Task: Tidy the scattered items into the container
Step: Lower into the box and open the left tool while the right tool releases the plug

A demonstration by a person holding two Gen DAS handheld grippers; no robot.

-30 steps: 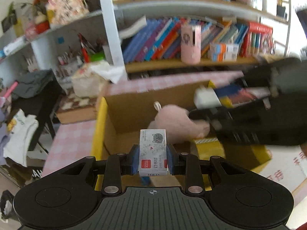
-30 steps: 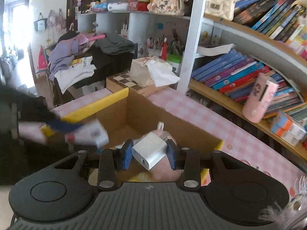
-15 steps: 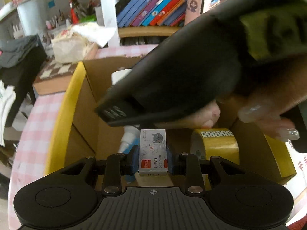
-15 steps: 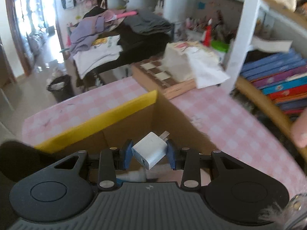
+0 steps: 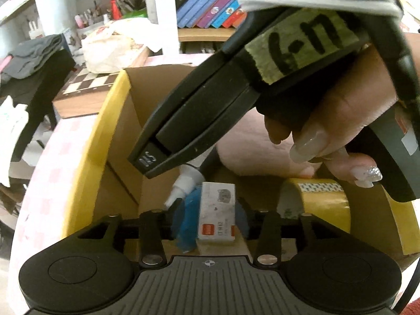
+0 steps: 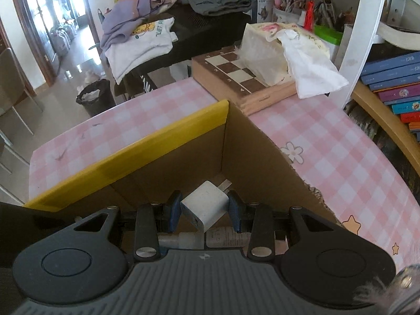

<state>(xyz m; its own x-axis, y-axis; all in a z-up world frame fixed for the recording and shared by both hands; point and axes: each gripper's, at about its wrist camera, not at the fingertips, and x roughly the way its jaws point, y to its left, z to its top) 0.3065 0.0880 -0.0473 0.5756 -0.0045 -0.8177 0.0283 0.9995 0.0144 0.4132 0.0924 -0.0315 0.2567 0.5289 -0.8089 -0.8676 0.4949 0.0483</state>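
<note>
A cardboard box (image 6: 252, 157) with a yellow rim sits on a pink checked tabletop (image 6: 328, 152). Above the box, the left claw (image 5: 210, 218) is opening, its blue pads blurred on either side of a small white staple box (image 5: 216, 216) printed with a cat; whether the pads touch it is unclear. Below lie a white spray bottle (image 5: 183, 183) and a roll of yellow tape (image 5: 315, 202). The right claw (image 6: 204, 211) grips a white plug adapter (image 6: 206, 207) between blue pads, over the box's corner. A hand (image 5: 341, 120) holds the right tool.
</note>
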